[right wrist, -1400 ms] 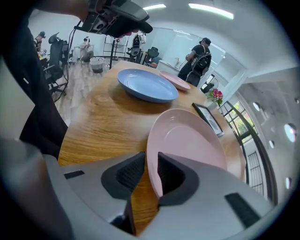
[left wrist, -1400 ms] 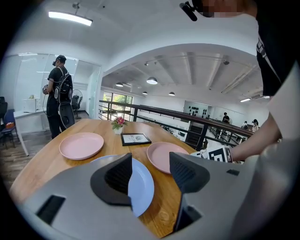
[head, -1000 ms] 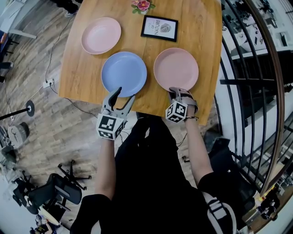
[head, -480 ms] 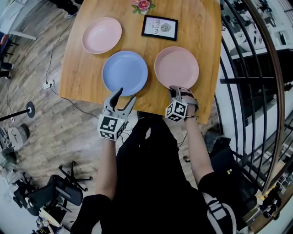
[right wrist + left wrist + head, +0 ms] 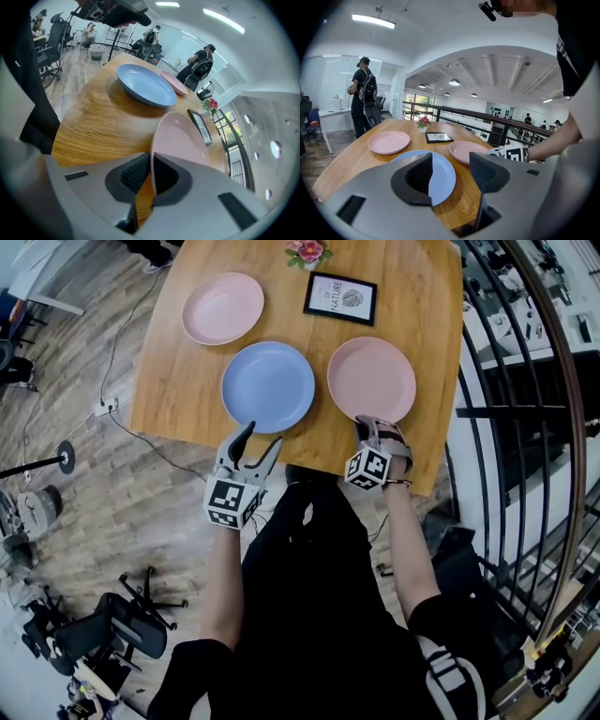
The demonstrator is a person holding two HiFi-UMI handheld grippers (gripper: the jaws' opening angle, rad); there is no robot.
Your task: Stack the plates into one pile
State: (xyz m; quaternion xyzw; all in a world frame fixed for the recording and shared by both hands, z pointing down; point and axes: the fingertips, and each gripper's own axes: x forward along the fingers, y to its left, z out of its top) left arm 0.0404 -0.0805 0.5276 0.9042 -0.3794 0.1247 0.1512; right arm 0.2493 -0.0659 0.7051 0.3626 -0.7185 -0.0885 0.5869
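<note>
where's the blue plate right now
In the head view the blue plate lies near the table's front edge, left of centre, beside the pink plate that the right hand-held gripper grips, just beyond the open left hand-held gripper.

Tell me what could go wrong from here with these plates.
The right gripper pinches only the near rim of the near pink plate; lifted from that one edge, the plate may sag and slip out.
The blue plate lies close beside it; a low carry could clip its rim and shove it.
The near pink plate also sits by the table edge, so a slip could drop it off.
</note>
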